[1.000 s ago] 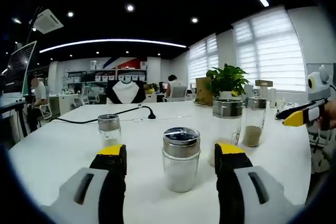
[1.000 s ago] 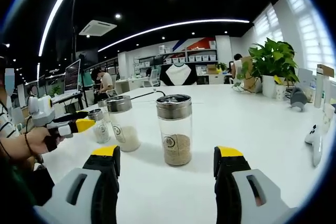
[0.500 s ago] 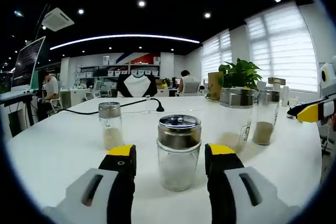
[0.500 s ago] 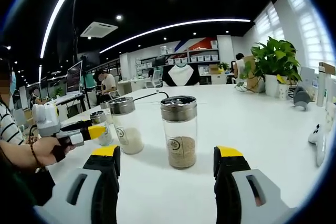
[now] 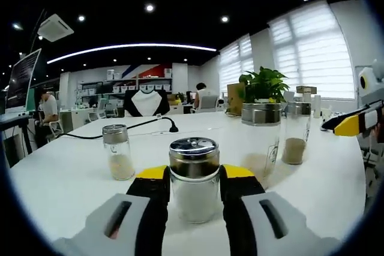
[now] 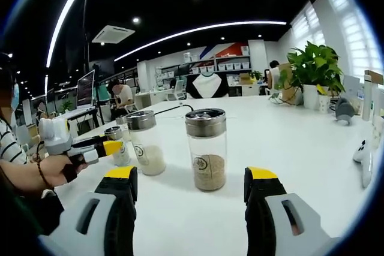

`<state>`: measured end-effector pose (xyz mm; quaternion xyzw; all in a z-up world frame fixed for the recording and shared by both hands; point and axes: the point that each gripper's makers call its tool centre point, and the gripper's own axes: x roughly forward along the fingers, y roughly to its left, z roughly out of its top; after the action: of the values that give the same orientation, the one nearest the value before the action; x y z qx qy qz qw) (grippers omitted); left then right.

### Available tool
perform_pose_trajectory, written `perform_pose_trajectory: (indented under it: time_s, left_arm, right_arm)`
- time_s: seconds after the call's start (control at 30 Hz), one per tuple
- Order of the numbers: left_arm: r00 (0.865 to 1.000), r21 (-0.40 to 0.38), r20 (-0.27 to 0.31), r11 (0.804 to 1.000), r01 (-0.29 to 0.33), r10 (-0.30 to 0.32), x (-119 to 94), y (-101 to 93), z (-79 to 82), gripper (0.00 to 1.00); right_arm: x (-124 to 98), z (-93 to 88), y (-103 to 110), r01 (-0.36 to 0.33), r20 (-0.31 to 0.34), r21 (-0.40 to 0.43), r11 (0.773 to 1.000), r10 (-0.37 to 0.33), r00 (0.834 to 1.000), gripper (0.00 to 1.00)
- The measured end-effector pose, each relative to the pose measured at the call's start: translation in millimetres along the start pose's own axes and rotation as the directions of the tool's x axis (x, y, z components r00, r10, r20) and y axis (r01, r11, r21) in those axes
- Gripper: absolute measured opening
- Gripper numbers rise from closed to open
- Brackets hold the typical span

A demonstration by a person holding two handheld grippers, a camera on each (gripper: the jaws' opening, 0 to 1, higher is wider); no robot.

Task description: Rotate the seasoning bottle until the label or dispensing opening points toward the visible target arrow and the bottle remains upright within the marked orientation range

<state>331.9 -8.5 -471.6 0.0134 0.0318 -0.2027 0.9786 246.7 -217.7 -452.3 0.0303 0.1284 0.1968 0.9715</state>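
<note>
A small glass seasoning bottle [image 5: 194, 190] with a chrome lid and pale contents stands upright on the white table [image 5: 60, 175]. My left gripper [image 5: 193, 173] is shut on it, one yellow-tipped jaw against each side. In the right gripper view a hand holds the left gripper [image 6: 111, 147] out at the left, its tip at a small bottle [image 6: 118, 146]. My right gripper [image 6: 192, 185] is open just above the table, with a tall bottle of brown seasoning [image 6: 207, 148] standing a little beyond the gap. The right gripper [image 5: 354, 123] also reaches in at the right edge of the left gripper view.
A second small bottle [image 5: 117, 159] stands left of the held one. Two tall metal-lidded bottles [image 5: 261, 139] [image 5: 294, 141] stand to its right; one holds white contents [image 6: 146, 143]. A black cable [image 5: 120, 131], a potted plant [image 6: 312, 67] and a white object [image 6: 360, 160] lie farther off.
My left gripper's jaws have closed in from either side of the small bottle until they touch it. The right gripper has stayed open and almost still.
</note>
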Motion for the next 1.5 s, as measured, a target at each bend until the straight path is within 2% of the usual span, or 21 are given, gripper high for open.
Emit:
perform_pose_trajectory:
  time_s: [0.3, 0.37, 0.57, 0.9, 1.0, 1.13, 1.17, 1.27, 1.3, 1.4, 1.5]
  left_arm:
    - [0.999, 0.004, 0.009, 1.0, 0.031, -0.031, -1, -2.1, 0.4, 0.34]
    - [0.998, 0.012, 0.011, 0.998, 0.06, -0.06, 0, -3.8, 0.7, 0.34]
    - [0.995, 0.01, 0.02, 0.995, 0.1, -0.1, -1, -4.2, 1.1, 0.34]
    - [0.978, 0.007, 0.049, 0.979, 0.203, -0.203, -1, -6.0, 1.5, 0.34]
    - [0.966, 0.014, 0.041, 0.967, 0.255, -0.256, 1, -5.9, 1.4, 0.34]
    - [0.956, 0.023, 0.05, 0.957, 0.289, -0.29, 2, -6.6, 1.2, 0.34]
    - [0.946, 0.015, 0.06, 0.948, 0.318, -0.318, 2, -8.4, 1.4, 0.34]
    - [0.933, 0.024, 0.05, 0.934, 0.355, -0.356, 2, -8.7, 1.1, 0.34]
    - [0.921, 0.025, 0.046, 0.922, 0.386, -0.387, 2, -10.4, 1.0, 0.34]
    - [0.897, 0.019, 0.045, 0.898, 0.44, -0.44, 2, -11.5, 0.9, 0.34]
    - [0.879, 0.028, 0.04, 0.88, 0.475, -0.476, 1, -12.7, 0.6, 0.34]
  right_arm:
    - [-1, -3.8, 0, 0.002, -0.004, 0.01, 1.0, -0.001, 1.0, 0.73]
    - [-1, -4.5, 0, 0.002, -0.005, 0.012, 1.0, -0.002, 1.0, 0.73]
    - [-5, 0.5, -3, -0.012, 0.021, 0.079, 0.997, 0.01, 1.0, 0.73]
    - [-2, 5.0, -2, -0.01, 0.007, 0.034, 0.999, 0.01, 1.0, 0.74]
    - [-2, 7.4, 0, -0.018, 0.012, 0.026, 0.999, 0.017, 1.0, 0.74]
    - [-1, 6.6, -2, -0.014, 0.007, 0.014, 1.0, 0.014, 1.0, 0.74]
    - [-1, 6.3, -2, -0.014, 0.007, 0.011, 1.0, 0.014, 1.0, 0.74]
    - [-3, 5.4, -2, -0.015, 0.003, 0.006, 1.0, 0.015, 1.0, 0.74]
    - [-3, 5.4, -3, -0.013, 0.004, 0.005, 1.0, 0.013, 1.0, 0.74]
    - [-3, 5.5, -5, -0.009, 0.003, 0.003, 1.0, 0.009, 1.0, 0.75]
    - [-2, 6.4, -5, -0.012, 0.005, 0.001, 1.0, 0.012, 1.0, 0.75]
